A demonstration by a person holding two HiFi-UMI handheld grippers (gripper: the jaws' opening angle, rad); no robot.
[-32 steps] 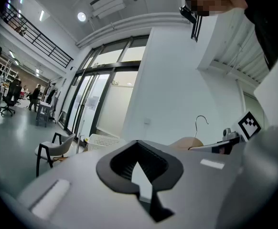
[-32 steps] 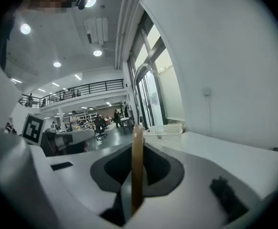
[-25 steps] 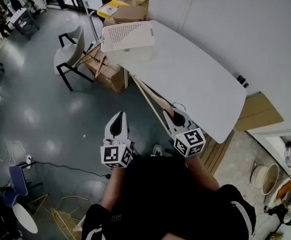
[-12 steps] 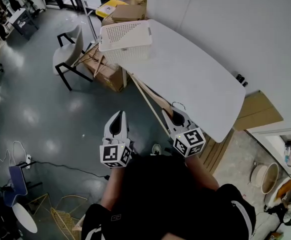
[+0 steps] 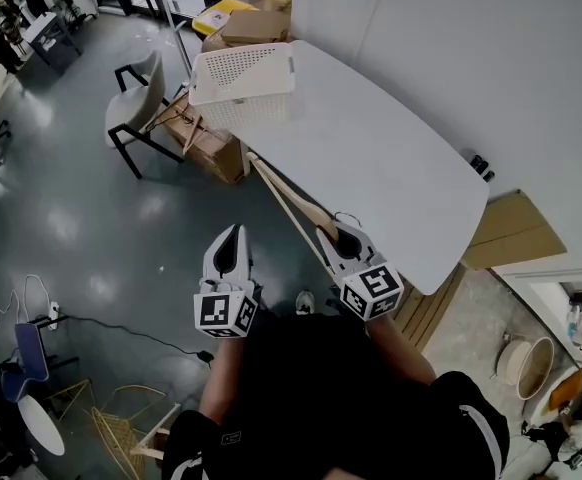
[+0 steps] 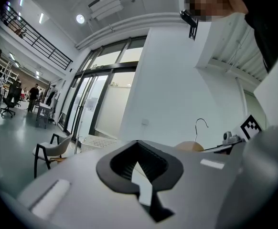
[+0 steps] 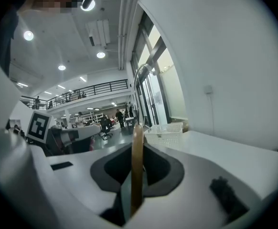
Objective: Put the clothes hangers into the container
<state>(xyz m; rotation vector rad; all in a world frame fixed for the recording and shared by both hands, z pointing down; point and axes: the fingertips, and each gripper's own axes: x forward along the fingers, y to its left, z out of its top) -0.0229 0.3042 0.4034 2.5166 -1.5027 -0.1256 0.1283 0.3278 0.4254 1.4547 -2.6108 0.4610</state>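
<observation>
Jaws of the right gripper (image 5: 333, 230) clamp 1 slim wooden clothes hanger (image 5: 287, 202) with a curved metal hook; the hanger juts out over the floor beside the rounded white table (image 5: 391, 168). On the left gripper (image 5: 230, 240) the jaws sit together, empty. 1 white perforated plastic basket (image 5: 239, 68) stands on the table's far end, well apart from the hanger.

Big open-plan office or lab hall. Grey concrete floor (image 5: 71, 228), white meeting table (image 5: 371, 148) at 1 o'clock, chair (image 5: 136, 103) at 11, cardboard boxes (image 5: 216, 153) at 12. Tall glass doors (image 6: 93, 104), mezzanine railing (image 7: 96, 86), ceiling spotlights (image 7: 101, 55), people at desks in the distance.
</observation>
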